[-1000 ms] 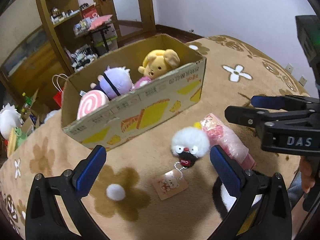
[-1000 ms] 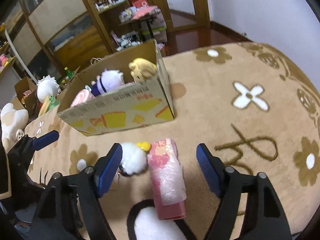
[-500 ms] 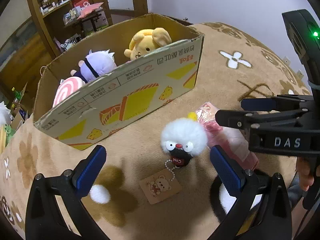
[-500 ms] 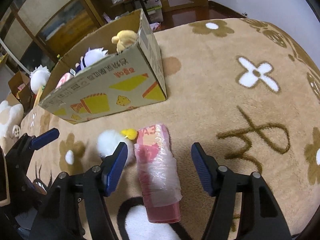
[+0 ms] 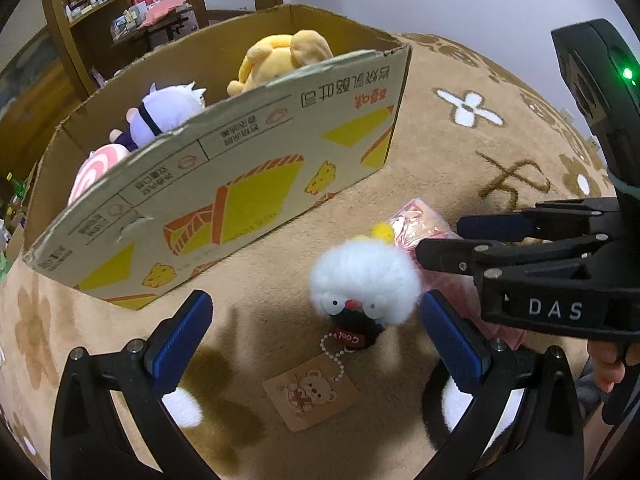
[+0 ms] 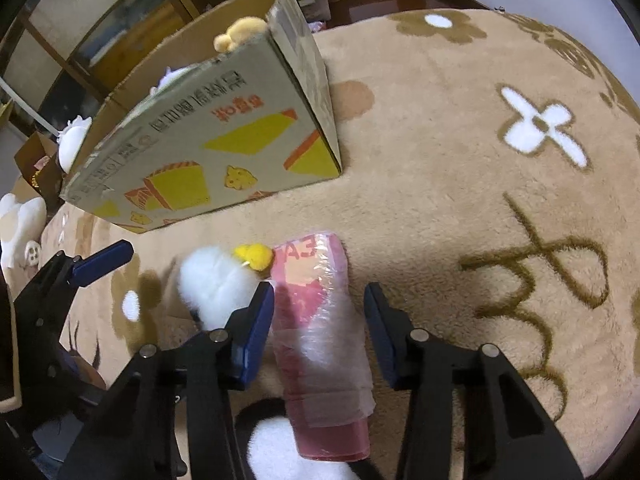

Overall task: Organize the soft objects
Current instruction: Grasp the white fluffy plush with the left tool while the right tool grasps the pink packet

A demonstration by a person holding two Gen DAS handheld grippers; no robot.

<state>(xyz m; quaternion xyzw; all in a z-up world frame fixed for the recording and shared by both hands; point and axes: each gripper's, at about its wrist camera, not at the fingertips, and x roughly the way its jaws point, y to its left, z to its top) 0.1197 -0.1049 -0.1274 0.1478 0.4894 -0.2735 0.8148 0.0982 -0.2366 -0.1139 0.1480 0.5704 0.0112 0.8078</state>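
Observation:
A white fluffy toy (image 5: 364, 284) with a black body and a paper tag (image 5: 310, 394) sits on the carpet between the fingers of my open left gripper (image 5: 312, 332), close to the right finger. Beside it lies a pink plastic-wrapped roll (image 6: 320, 320). My right gripper (image 6: 318, 312) straddles that roll with its jaws closing; the left pad is at the roll's edge and a gap shows at the right pad. The cardboard box (image 5: 240, 184) behind holds a yellow plush (image 5: 280, 60), a purple-and-white plush (image 5: 168, 112) and a pink swirl plush (image 5: 96, 168).
Everything rests on a beige flower-patterned carpet (image 6: 460, 160). A black-and-white plush (image 6: 280, 448) lies right under the right gripper. White plush toys (image 6: 20, 220) sit off the carpet's left edge. Wooden shelves (image 5: 100, 8) stand behind the box.
Both grippers have sunk toward the carpet and tilted further down. The right jaws have narrowed around the pink roll. The white toy now sits deeper between the left fingers.

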